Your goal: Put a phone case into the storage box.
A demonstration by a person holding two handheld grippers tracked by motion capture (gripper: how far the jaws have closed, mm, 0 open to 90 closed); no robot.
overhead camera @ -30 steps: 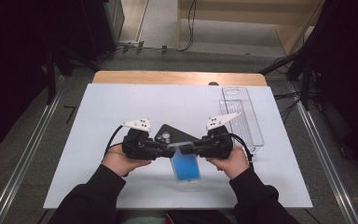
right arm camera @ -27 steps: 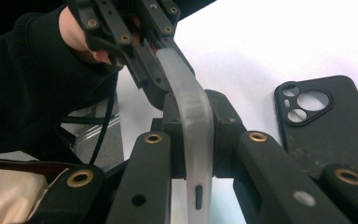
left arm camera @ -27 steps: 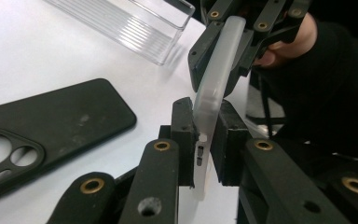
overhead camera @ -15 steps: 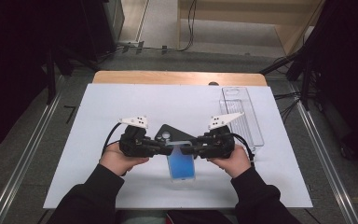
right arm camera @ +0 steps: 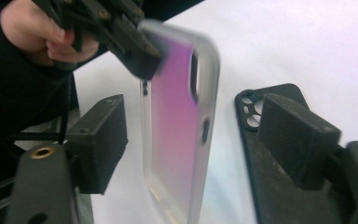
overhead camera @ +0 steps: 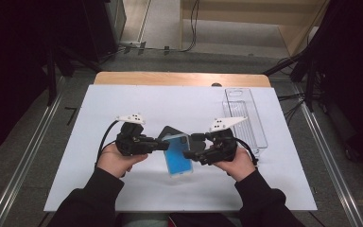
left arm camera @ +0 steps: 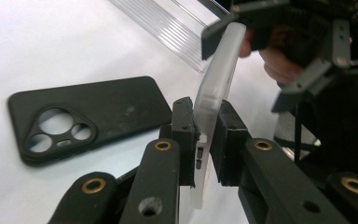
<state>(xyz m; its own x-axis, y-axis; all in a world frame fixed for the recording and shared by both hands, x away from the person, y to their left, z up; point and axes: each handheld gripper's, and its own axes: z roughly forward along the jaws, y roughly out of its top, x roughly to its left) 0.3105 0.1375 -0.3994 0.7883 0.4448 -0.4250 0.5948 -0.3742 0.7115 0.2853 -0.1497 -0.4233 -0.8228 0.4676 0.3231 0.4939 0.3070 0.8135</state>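
Note:
A translucent phone case (overhead camera: 177, 156), blue in the high view and frosted pink in the right gripper view (right arm camera: 177, 126), hangs just above the white table. My left gripper (overhead camera: 164, 145) is shut on its edge, and the pads clamp the rim (left arm camera: 204, 140). My right gripper (overhead camera: 190, 148) stands at the case's other side; its jaws have just been opening. The case sits between its pads (right arm camera: 200, 144) without touching them. A black phone case (left arm camera: 88, 114) lies flat on the table behind (overhead camera: 170, 131).
A clear plastic tray (overhead camera: 244, 118) lies on the white table (overhead camera: 123, 104) at the far right, close behind my right hand. The wooden table edge (overhead camera: 179, 78) runs along the back. Black stands and cables surround the table.
The right gripper's jaws have spread apart and let go of the translucent case. The left gripper keeps its hold, and the case has tilted slightly.

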